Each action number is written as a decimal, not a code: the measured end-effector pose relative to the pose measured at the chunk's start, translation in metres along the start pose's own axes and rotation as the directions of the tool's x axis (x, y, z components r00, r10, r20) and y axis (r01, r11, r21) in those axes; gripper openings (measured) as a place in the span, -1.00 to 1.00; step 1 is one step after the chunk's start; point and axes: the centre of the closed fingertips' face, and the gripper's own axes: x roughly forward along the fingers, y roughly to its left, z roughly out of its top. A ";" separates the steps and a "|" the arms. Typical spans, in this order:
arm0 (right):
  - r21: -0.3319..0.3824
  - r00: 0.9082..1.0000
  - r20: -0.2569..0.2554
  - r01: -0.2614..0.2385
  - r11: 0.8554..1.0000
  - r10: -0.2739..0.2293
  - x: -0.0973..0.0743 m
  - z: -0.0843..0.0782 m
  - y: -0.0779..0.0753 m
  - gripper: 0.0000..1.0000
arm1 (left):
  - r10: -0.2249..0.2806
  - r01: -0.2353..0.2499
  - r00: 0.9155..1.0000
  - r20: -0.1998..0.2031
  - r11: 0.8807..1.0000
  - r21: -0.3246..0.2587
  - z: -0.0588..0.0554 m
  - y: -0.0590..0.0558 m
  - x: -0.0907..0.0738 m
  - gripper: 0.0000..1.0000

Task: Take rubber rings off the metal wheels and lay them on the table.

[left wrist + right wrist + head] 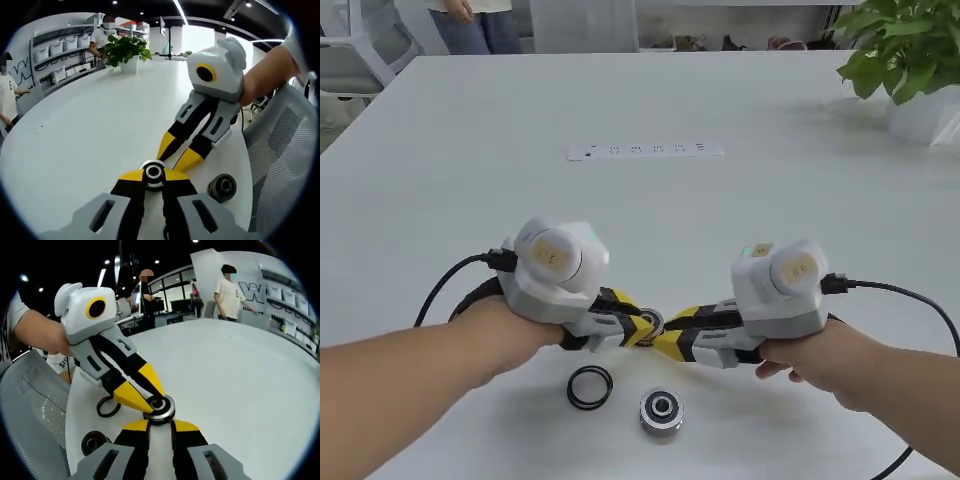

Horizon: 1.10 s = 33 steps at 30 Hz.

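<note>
Big dark "W" [248,290] up on the white wall [270,270], just left of the shelving [294,322], with the smaller line under it too blurred to read. That "W" [22,74] also sits left of the shelving in the left gripper view.

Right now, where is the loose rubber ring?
In the head view the ring lies on the table near the bottom edge, just left of the loose wheel and just below the left hand-held gripper.
</note>
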 end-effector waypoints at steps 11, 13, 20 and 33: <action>0.043 1.000 -0.011 0.009 0.999 -0.009 -0.002 -0.002 -0.002 -1.00 | 0.011 -0.011 1.000 0.009 1.000 -0.010 0.000 0.001 0.000 -0.86; 0.073 1.000 -0.009 0.013 0.997 -0.012 -0.002 -0.002 -0.004 -1.00 | 0.012 -0.012 1.000 0.006 1.000 -0.007 0.000 0.001 0.000 -0.86; 0.193 1.000 0.019 0.021 0.981 -0.025 -0.003 -0.002 -0.008 -1.00 | 0.021 -0.021 1.000 0.004 1.000 0.001 -0.001 0.001 0.000 -0.86; 0.329 0.996 0.073 0.026 0.944 -0.053 -0.008 0.005 -0.014 -1.00 | 0.029 -0.029 1.000 -0.001 1.000 0.004 -0.002 0.000 -0.001 -0.87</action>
